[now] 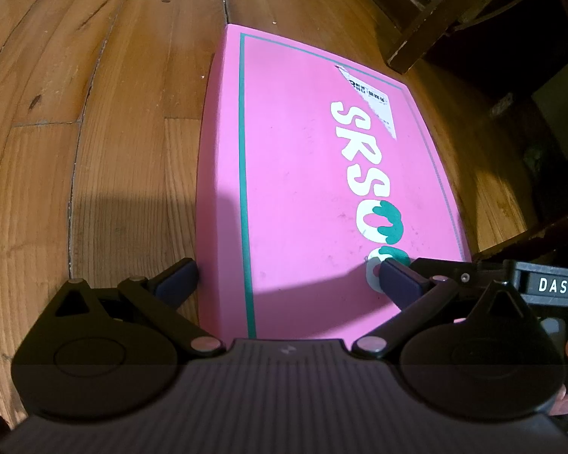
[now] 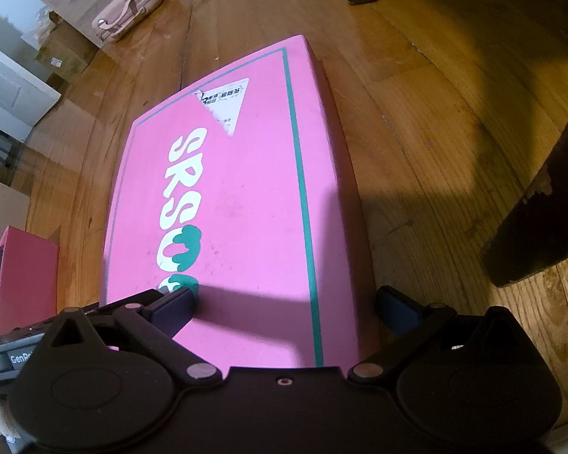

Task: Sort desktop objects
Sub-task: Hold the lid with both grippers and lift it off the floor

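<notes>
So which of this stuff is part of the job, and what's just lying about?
In play:
pink box
left claw
right claw

Lying about:
red box
pink case
cardboard boxes
chair leg

A wooden floor (image 2: 435,121) of long planks fills both views. Taking the floor's far end in the right view as landmark: a pale pink case (image 2: 128,11) with metal fittings lies there at the left, with cardboard boxes (image 2: 62,58) just beside it and white doors (image 2: 7,87) further left. A dark furniture leg (image 2: 541,234) stands at the right. A red box (image 2: 24,272) sits near left.
</notes>
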Demonstrator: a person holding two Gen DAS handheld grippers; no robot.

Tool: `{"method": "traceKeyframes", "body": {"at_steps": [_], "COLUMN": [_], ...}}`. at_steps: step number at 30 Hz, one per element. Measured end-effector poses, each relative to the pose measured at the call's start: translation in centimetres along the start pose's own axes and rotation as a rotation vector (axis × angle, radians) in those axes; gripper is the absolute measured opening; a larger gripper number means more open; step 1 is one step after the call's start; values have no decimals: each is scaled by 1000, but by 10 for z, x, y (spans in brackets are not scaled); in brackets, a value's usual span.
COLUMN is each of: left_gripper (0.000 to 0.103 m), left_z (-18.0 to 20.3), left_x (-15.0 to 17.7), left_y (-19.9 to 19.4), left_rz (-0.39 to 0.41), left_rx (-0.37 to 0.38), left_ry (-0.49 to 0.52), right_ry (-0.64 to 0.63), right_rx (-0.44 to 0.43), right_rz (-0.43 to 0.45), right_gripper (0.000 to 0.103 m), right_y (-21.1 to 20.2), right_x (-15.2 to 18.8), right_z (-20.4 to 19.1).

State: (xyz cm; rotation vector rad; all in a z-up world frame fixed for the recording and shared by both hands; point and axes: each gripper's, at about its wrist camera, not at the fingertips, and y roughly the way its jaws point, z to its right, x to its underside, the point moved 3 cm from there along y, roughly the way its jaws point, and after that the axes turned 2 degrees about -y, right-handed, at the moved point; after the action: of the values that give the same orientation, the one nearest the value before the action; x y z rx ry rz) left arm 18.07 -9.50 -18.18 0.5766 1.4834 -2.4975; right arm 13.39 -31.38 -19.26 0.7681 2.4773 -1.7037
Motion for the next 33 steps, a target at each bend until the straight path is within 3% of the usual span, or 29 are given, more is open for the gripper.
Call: {"method": "traceKeyframes", "body": {"at_steps": [17,21,25,30,33], "left_gripper": [103,103,103,103,103], "left_z": [13,14,11,-1,-12], "left_x": [9,7,6,15,15], "left_y": [-8,-21,-31,-35,-34], "left_rz": [41,97,74,26,40], "left_rx": [-26,-19,-36,-39,-56], "left_ry": [65,102,112,85,31], "right_ry": [-25,-37,-55,-107,-158], "right_rx": [-15,-52,-114,-130,-135], "right_rz": [19,35,16,-42,-81], "right_gripper": [98,97,95,95,95], "right_y": [-3,-12,-15,-10,-7], "right_x": [-2,-2,0,5,8], "right_z": [1,0,-4,-13,-22]}}
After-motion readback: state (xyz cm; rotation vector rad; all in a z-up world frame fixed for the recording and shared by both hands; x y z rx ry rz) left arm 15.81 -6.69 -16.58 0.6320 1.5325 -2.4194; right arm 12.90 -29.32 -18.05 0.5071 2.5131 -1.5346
